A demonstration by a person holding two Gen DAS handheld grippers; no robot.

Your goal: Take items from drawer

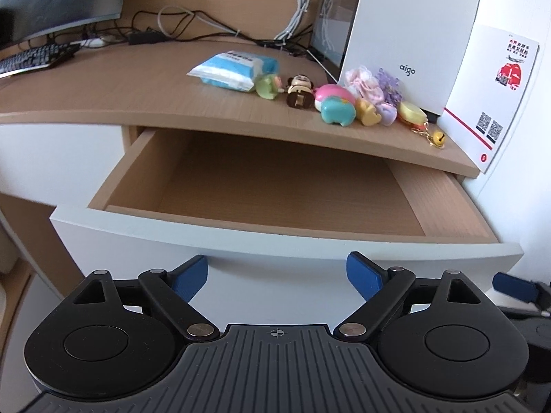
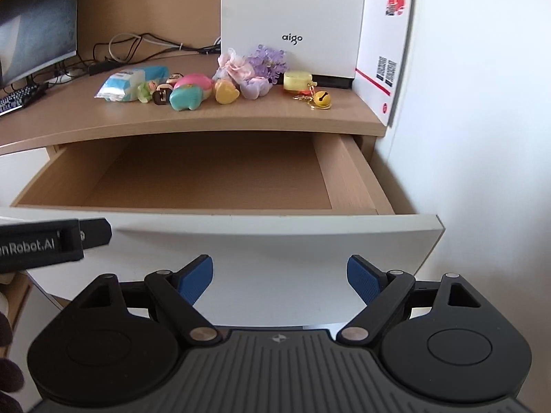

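wooden drawer pulled open, white front, bare inside.

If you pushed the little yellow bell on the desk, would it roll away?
Probably only a little. The yellow bell looks round, so alone it could roll, but it seems linked by a gold chain to the yellow case, which would likely tug it back. It sits near the desk edge above the open drawer, so a hard push might tip it in.
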